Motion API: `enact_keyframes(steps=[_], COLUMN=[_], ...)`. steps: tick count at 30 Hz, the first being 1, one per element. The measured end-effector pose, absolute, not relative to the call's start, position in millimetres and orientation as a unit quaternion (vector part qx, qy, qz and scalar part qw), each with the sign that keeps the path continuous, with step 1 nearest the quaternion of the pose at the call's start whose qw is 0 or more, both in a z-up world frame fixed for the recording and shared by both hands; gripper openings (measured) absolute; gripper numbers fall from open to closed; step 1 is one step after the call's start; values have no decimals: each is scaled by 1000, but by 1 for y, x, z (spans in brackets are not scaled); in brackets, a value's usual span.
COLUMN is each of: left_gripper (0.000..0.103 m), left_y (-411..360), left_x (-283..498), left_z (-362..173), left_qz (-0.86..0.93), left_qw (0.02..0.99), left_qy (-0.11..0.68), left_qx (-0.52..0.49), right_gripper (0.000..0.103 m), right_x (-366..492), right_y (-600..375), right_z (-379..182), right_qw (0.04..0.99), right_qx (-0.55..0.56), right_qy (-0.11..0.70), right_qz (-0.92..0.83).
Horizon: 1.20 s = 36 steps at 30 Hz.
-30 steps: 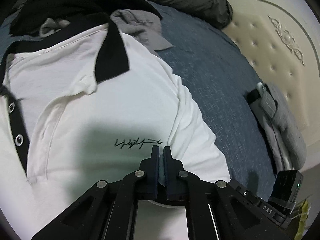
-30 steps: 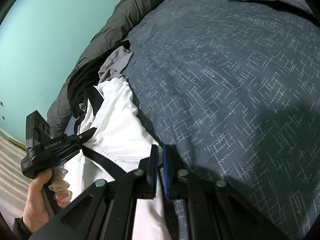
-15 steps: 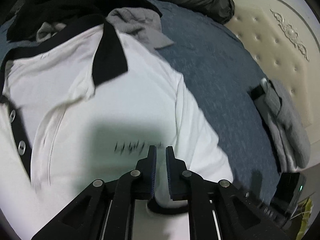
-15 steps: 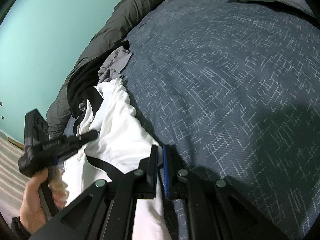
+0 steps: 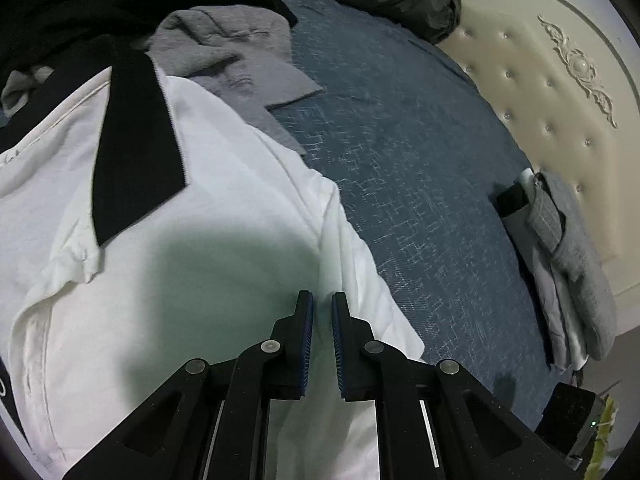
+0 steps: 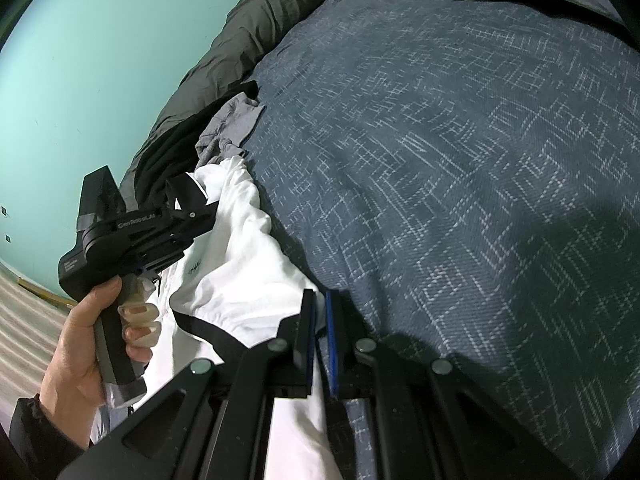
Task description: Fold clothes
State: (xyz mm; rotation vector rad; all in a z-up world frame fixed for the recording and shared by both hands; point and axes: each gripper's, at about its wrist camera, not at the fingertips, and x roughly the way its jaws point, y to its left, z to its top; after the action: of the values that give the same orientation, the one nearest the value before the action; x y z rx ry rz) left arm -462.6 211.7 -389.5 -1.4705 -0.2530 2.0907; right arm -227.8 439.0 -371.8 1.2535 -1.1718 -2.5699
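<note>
On the blue woven bedspread (image 5: 420, 184): 1 white polo shirt with black collar (image 5: 200, 280), 1 crumpled grey garment (image 5: 224, 64), 1 black garment (image 5: 120, 4), 1 stack of folded grey clothes (image 5: 572, 268).

Blue patterned bedspread (image 6: 460, 168), cream tufted headboard (image 5: 532, 92), mint-green wall (image 6: 100, 60), striped floor (image 6: 24, 320)

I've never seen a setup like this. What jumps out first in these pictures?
The white polo shirt with its black collar, spread across the near side of a blue bed cover. The right hand-held gripper is clamped on the shirt's edge, while the left hand-held gripper hovers just over the white cloth, jaws slightly apart. By the cream tufted headboard sits a stack of folded grey clothes.
</note>
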Motion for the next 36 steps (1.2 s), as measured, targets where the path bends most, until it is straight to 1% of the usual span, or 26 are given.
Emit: enact_keyframes(steps=[1, 2, 3, 10, 17, 21, 24, 31, 36], left_gripper=[10, 8, 1, 1, 1, 1, 1, 2, 4], left_y=[213, 214, 213, 192, 184, 182, 191, 181, 177], left_x=[-463, -463, -463, -462, -466, -467, -469, -455, -443], left_z=[-390, -391, -390, -377, -387, -386, -385, -376, -375], left_qz=[781, 782, 783, 814, 818, 814, 814, 812, 805], left_qw=[282, 281, 279, 236, 215, 230, 235, 240, 251], left_qy=[-92, -90, -88, -80, -80, -94, -73, -72, -68], left_qx=[-549, -549, -548, -525, -528, -525, -527, -527, -533], right_gripper=[4, 5, 5, 5, 4, 4, 4, 4, 4], right_x=[-228, -228, -228, -229, -227, -224, -223, -218, -218], right_y=[439, 439, 439, 438, 436, 433, 432, 429, 436], right_z=[-372, -372, -372, -372, -372, -371, -370, -365, -369], right_qw=[26, 26, 26, 25, 24, 23, 21, 18, 14], right_qx=[406, 406, 406, 405, 406, 407, 406, 408, 409], right_qy=[-380, -379, -379, -380, -374, -364, -360, -347, -361], right_qz=[-831, -831, -831, -831, -833, -837, -839, -844, -838])
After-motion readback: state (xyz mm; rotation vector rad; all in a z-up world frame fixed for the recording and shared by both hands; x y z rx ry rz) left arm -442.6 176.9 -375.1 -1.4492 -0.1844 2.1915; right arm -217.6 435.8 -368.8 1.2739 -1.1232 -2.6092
